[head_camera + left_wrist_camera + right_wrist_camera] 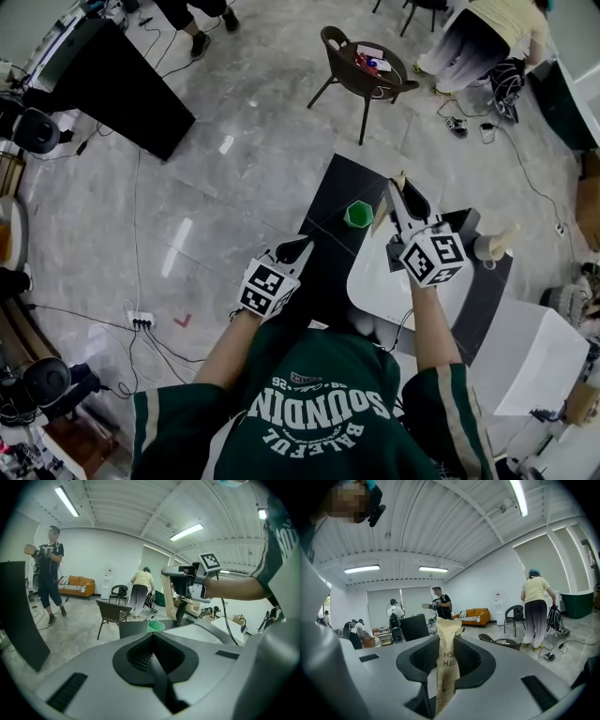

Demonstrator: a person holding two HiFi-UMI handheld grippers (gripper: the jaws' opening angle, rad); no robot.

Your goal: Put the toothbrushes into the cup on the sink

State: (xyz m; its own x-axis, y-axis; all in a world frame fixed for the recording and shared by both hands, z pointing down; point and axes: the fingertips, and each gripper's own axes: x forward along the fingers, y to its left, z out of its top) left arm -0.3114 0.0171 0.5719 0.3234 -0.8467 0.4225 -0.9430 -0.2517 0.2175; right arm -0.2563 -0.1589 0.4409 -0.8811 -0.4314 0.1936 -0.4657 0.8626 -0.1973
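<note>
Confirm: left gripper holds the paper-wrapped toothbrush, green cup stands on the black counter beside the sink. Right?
Wrong gripper. The right gripper holds the paper-wrapped toothbrush, fingers closed on it, per the right gripper view; the left gripper is shut on nothing. The green cup does stand on the black counter beside the sink.

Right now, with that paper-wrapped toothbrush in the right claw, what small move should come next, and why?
Probably ease the right claw toward the green cup and tip the toothbrush packet down over it. The claw is clamped on the packet, and the cup stands open on the dark counter beside the white sink, close by.
</note>
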